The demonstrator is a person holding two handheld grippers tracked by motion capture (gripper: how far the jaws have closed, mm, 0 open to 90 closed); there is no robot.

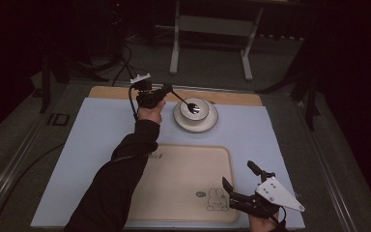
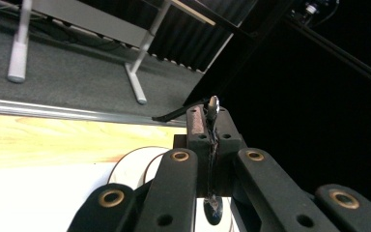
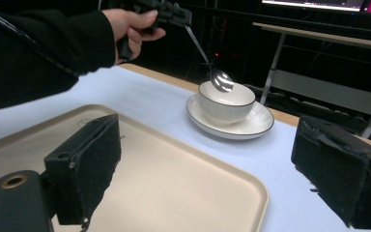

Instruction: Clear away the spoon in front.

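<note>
A white bowl [image 1: 195,108] stands on a white saucer [image 1: 207,122] at the back of the pale mat. My left gripper [image 1: 166,90] is shut on the handle of a metal spoon [image 1: 188,103], whose head hangs just over the bowl [image 3: 224,104]. In the left gripper view the spoon [image 2: 211,159] runs between the closed jaws, its head over the saucer [image 2: 130,166]. The right gripper view shows the spoon [image 3: 221,79] above the bowl's rim. My right gripper [image 1: 239,181] is open with nothing between its jaws, at the near right corner of a beige tray [image 1: 183,179].
The beige tray [image 3: 174,188] carries a small rabbit drawing [image 1: 217,199] near its right corner. A wooden strip [image 1: 232,98] edges the table's far side. Beyond it a desk frame [image 1: 212,29] stands on grey carpet. A dark sleeve [image 1: 121,183] crosses the tray's left side.
</note>
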